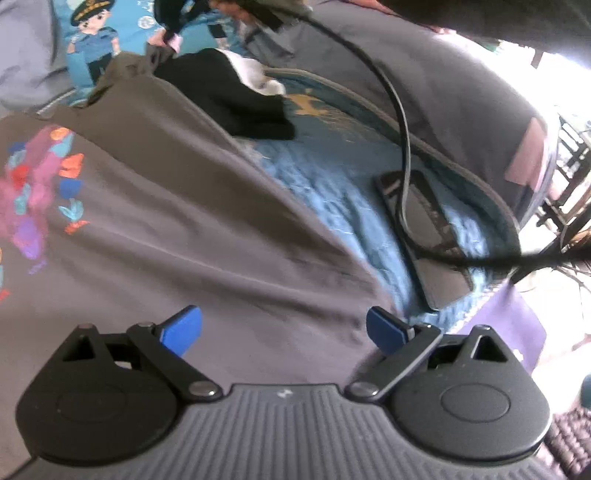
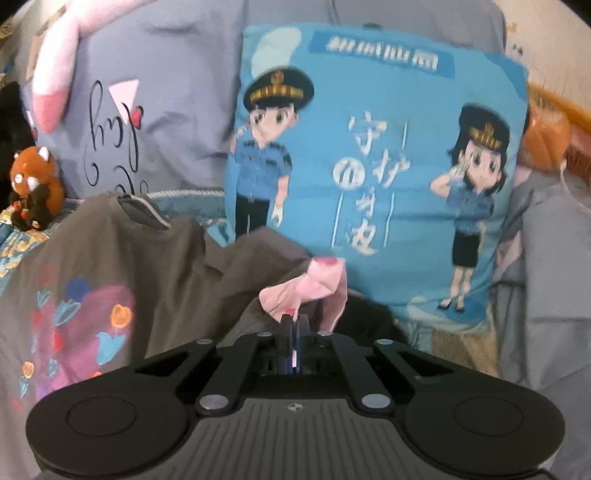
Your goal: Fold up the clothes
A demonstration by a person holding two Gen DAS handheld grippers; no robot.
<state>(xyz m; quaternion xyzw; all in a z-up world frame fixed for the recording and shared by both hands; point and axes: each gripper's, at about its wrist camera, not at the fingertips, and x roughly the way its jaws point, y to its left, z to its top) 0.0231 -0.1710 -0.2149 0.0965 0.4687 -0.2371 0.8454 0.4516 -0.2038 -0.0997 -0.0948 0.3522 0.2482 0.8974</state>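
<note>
A grey-brown T-shirt point(image 1: 166, 229) with a colourful flower print point(image 1: 40, 192) lies spread on the bed. My left gripper point(image 1: 282, 328) hovers open over its lower part, blue pads point(image 1: 181, 328) wide apart, with nothing between them. In the right wrist view the same shirt point(image 2: 129, 258) shows its collar point(image 2: 142, 212) at the far end. My right gripper point(image 2: 294, 326) is shut on the shirt's pink sleeve cuff point(image 2: 314, 288) and lifts it off the bed. The left wrist view shows that cuff point(image 1: 173, 40) at the top, held by the right gripper point(image 1: 168, 22).
A black garment point(image 1: 240, 103) lies right of the shirt on a blue blanket point(image 1: 332, 177). A dark phone point(image 1: 424, 240) with a black cable point(image 1: 402, 147) rests further right. A blue cartoon pillow point(image 2: 369, 147), a grey pillow point(image 2: 155, 110) and a red panda plush point(image 2: 33, 184) stand at the headboard.
</note>
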